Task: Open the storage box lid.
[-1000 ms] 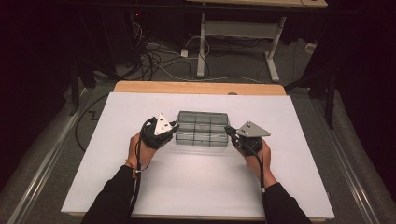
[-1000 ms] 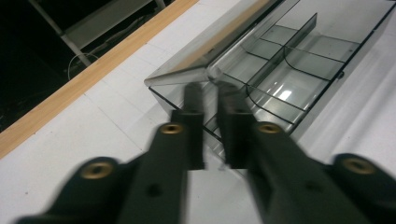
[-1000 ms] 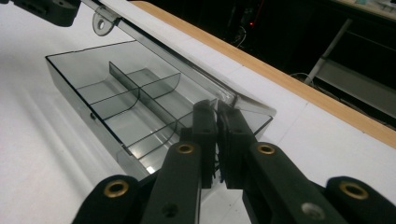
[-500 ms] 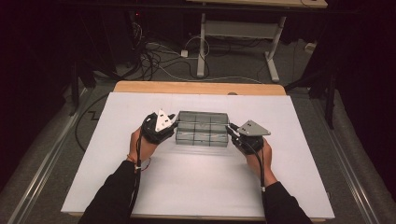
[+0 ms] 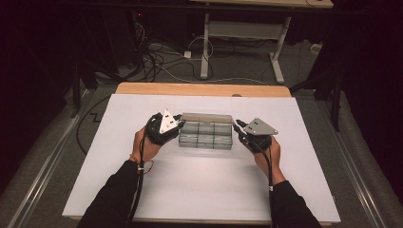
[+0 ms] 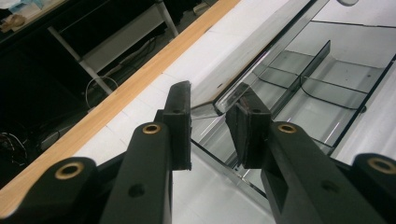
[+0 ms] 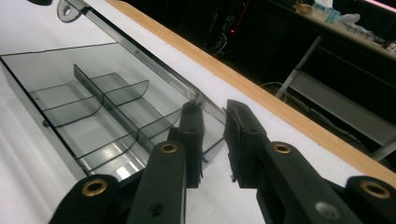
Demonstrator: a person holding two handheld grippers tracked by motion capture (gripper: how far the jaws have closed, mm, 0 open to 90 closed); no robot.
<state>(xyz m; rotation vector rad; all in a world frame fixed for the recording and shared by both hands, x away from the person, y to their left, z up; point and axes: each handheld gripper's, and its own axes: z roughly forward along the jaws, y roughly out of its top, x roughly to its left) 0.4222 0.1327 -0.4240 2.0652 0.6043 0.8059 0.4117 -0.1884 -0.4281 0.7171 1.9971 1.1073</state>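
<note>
The high view shows the clear box (image 5: 206, 135) with its lid (image 5: 207, 117) now raised toward twelve o'clock, the left gripper (image 5: 177, 124) and the right gripper (image 5: 236, 127) having just opened their jaws narrowly at its corners, so opening seems done.

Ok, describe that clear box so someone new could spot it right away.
Start at the white table top with the wooden strip along its far edge. The clear box sits mid-table between the left gripper and right gripper. It is see-through, split into small compartments, its lid raised.

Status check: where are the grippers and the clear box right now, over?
Left gripper and right gripper: fingers just been opening, straddling lid ends, not clamping. Clear box open, compartments empty. Nothing in the way.
</note>
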